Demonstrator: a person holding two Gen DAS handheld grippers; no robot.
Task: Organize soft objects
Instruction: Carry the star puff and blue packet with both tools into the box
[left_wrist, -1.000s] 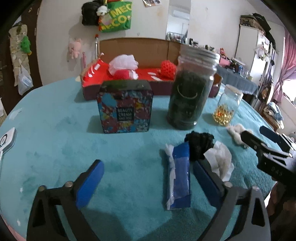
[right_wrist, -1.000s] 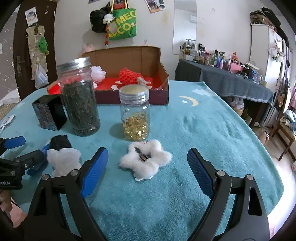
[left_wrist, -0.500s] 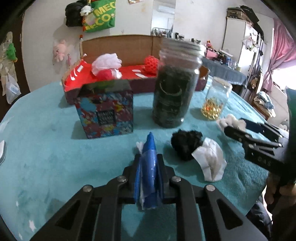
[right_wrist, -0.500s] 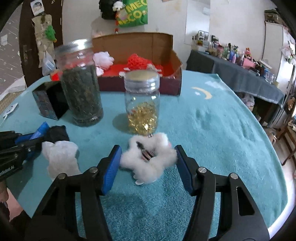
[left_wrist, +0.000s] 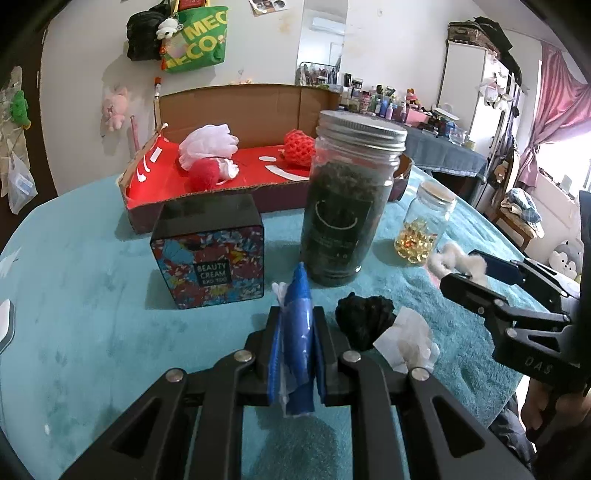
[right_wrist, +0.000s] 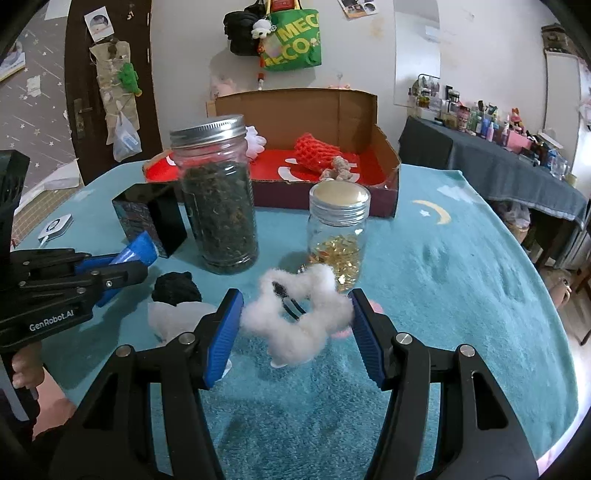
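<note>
Left gripper (left_wrist: 295, 354) clamped on blue packet (left_wrist: 297, 325) at lower centre, right gripper (right_wrist: 295, 332) squeezing fluffy white clip (right_wrist: 295, 314) mid-frame: lift both clear of jars, then carry to box (right_wrist: 388, 173) at upper centre.

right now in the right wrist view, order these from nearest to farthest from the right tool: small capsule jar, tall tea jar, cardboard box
1. small capsule jar, just ahead of the right tool
2. tall tea jar, ahead, to the left
3. cardboard box, at the back
</note>
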